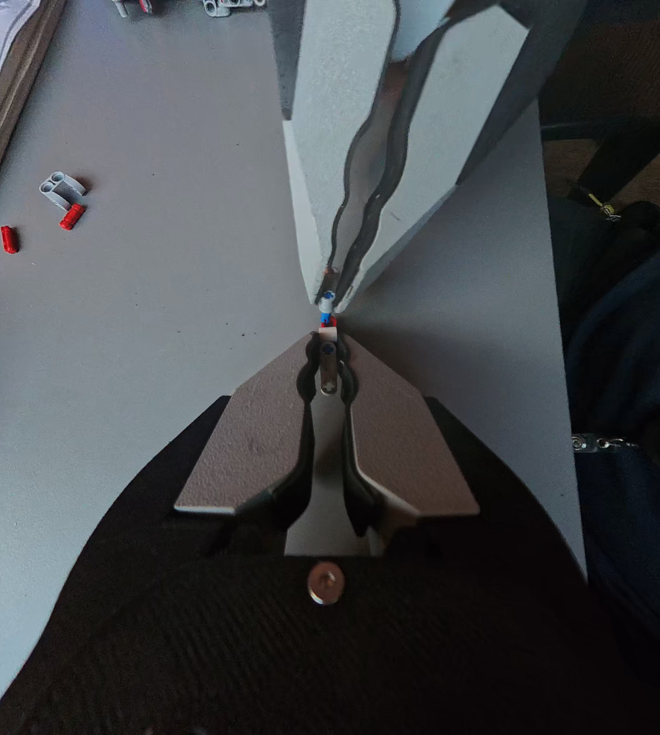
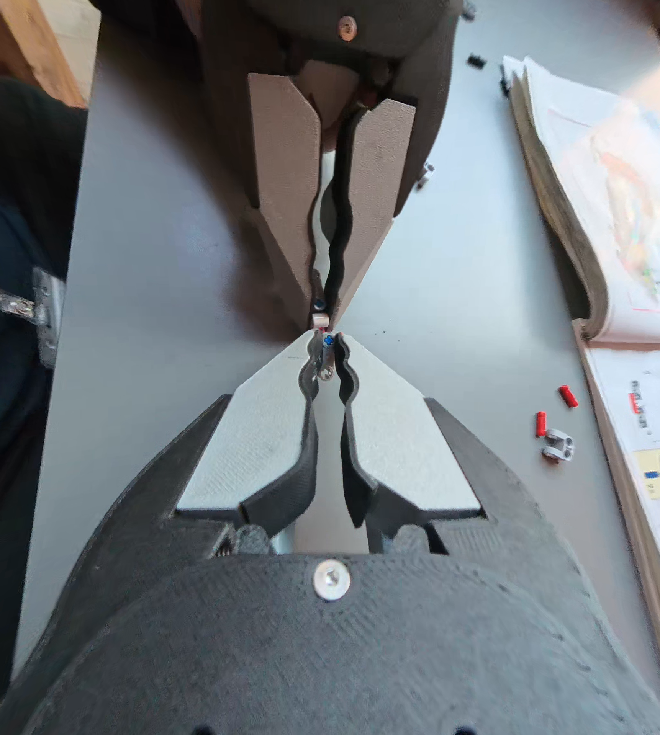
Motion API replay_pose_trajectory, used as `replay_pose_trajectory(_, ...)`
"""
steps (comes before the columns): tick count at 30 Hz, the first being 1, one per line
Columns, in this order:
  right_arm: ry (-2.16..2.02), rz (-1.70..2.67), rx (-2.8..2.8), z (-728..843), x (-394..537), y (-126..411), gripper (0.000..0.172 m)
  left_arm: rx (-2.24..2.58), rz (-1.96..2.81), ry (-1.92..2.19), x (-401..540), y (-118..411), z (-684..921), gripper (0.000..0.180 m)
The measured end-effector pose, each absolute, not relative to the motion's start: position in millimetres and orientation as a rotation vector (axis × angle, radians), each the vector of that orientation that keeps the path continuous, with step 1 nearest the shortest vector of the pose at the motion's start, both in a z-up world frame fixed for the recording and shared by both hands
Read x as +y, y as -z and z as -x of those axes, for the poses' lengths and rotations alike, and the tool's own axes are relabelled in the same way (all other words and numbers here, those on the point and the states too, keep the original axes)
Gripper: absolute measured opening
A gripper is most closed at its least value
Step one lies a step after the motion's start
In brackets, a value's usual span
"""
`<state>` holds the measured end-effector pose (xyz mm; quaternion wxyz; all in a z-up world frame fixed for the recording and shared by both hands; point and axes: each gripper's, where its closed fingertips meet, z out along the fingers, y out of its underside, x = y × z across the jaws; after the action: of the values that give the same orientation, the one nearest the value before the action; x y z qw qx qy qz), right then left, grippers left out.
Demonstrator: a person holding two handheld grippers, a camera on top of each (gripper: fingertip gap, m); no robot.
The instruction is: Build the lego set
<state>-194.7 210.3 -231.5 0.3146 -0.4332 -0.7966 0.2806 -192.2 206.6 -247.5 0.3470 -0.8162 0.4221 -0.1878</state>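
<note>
You are holding both tongs narrow and tip to tip above the surface (image 1: 161,318), the left tongs (image 1: 327,345) pinching a grey beam (image 1: 328,372) with a blue pin, the right tongs (image 2: 326,343) pinching another grey beam (image 2: 325,364), their ends nearly touching.

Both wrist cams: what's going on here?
Two handheld grippers meet tip to tip above a grey table. The left gripper pinches a small grey beam; the right gripper pinches another grey beam. Blue and red pins sit between them. Loose red pins lie aside.
</note>
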Motion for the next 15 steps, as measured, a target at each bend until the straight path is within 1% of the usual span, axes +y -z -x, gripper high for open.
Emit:
replay_pose_trajectory(4, -0.714, 1.08, -2.112, 192.0, 206.0, 232.9, 0.004, 1.09, 2.12, 0.489, 207.2, 247.5, 192.4, 0.006)
replay_pose_trajectory(10, -0.532, 0.965, -2.136, 195.5, 206.4, 232.3, 0.004, 1.072, 2.128, 0.483, 209.1, 247.5, 194.0, 0.006)
replay_pose_trajectory(15, -0.49, 0.945, -2.148, 195.9, 209.2, 232.1, 0.004, 1.071, 2.129, 0.481, 209.3, 247.5, 194.1, 0.006)
